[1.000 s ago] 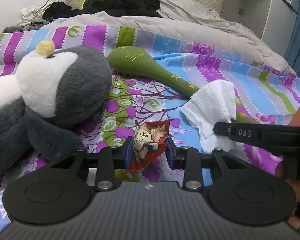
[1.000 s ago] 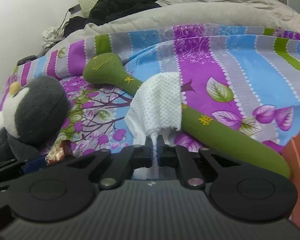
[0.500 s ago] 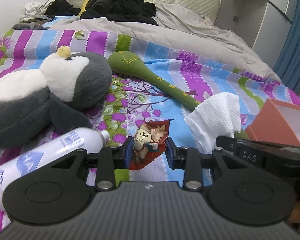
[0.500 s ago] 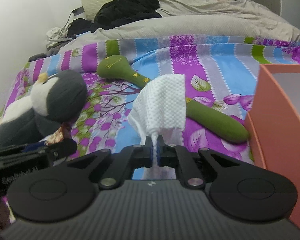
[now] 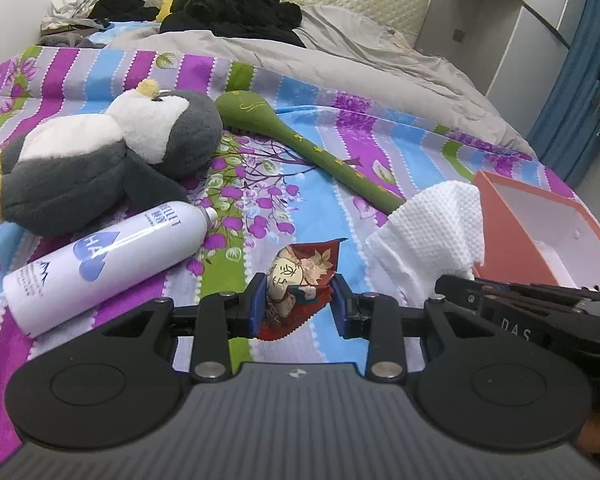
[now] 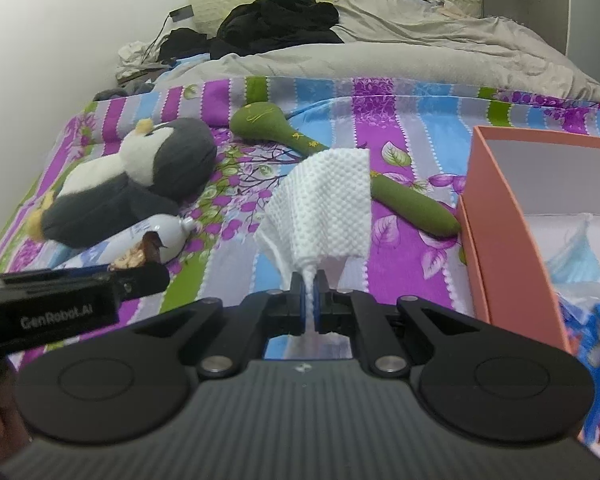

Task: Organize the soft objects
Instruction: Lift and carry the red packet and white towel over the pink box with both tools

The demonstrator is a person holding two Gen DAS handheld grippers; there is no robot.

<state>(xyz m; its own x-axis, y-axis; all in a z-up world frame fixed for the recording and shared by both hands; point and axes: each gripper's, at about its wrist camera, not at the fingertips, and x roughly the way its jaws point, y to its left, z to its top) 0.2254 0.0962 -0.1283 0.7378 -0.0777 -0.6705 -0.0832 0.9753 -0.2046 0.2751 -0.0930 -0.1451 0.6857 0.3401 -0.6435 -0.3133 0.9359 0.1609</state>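
- Both hand-held grippers have lifted and pulled back from the bedspread since a second ago: the orange box [image 6: 496, 216], then barely in view, now fills the right side of both views, and a white spray bottle [image 5: 100, 256] has come into sight beside the box-far side of the stuffed penguin [image 5: 100, 160].
- Left hand-held gripper [image 5: 300, 304] is clamped on a small red printed sachet [image 5: 300, 284], its blue pads pressing either side.
- Right hand-held gripper [image 6: 310, 300] is pinched tight on a gathered corner of the white cloth [image 6: 324, 208], which fans out ahead of it, off the bed.
- Judged from the layout, the box is the drop point. It lies to the right of both grippers; the right one is nearer, just beside the box's near wall, while the left one is farther off on the side away from the box.
- Across the bed beyond the box, a long green padded stick [image 5: 300, 144] runs diagonally, its far end toward the penguin; the cloth covers its middle in the right wrist view.
- Box contents are hard to read: something pale blue and white lies inside, cut off by the frame edge. The near end of the bottle is hidden behind the left gripper in the right view.
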